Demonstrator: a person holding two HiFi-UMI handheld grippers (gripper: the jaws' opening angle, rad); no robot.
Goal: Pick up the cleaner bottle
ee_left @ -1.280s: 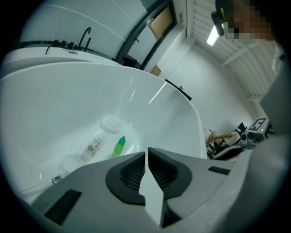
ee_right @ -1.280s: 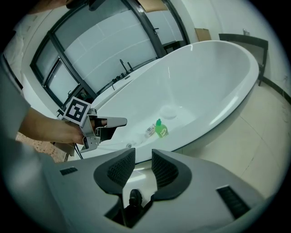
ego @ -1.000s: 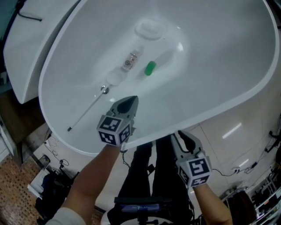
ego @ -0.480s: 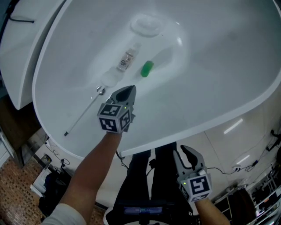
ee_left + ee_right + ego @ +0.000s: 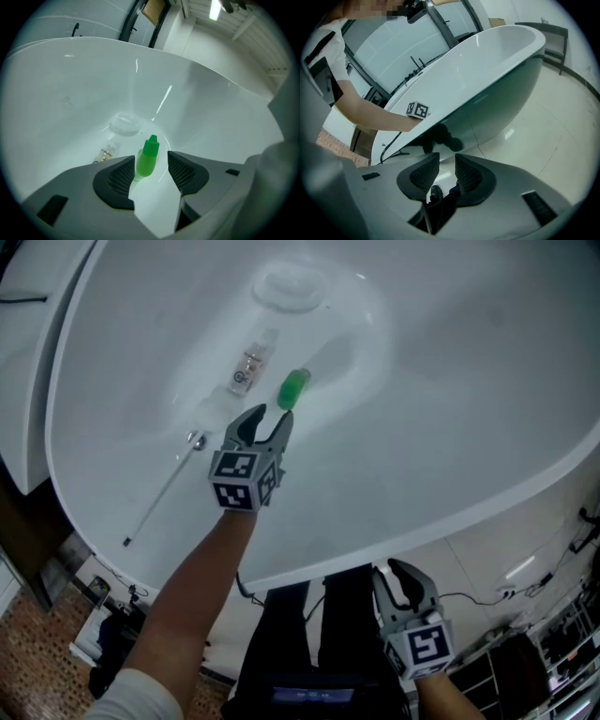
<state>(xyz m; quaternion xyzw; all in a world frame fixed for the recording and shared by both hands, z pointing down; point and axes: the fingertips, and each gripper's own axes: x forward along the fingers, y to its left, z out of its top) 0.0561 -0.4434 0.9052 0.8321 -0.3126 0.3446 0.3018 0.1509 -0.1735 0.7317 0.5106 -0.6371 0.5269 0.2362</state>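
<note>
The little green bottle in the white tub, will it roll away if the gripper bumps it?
Probably: the small green plastic bottle looks round and seems to lie sideways on the smooth, curved white bathtub, so a bump may roll it. Being small, it is likely light. The left gripper has just been opening its jaws, bottle between them, untouched.

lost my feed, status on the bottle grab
Left gripper: fingers just opening, green bottle lined up between, not gripped. Right gripper open, outside tub. Path clear.

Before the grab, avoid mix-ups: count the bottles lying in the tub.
2. The green bottle lies on the tub floor; a clear labelled bottle lies just left of it in the head view. None appears hidden.
</note>
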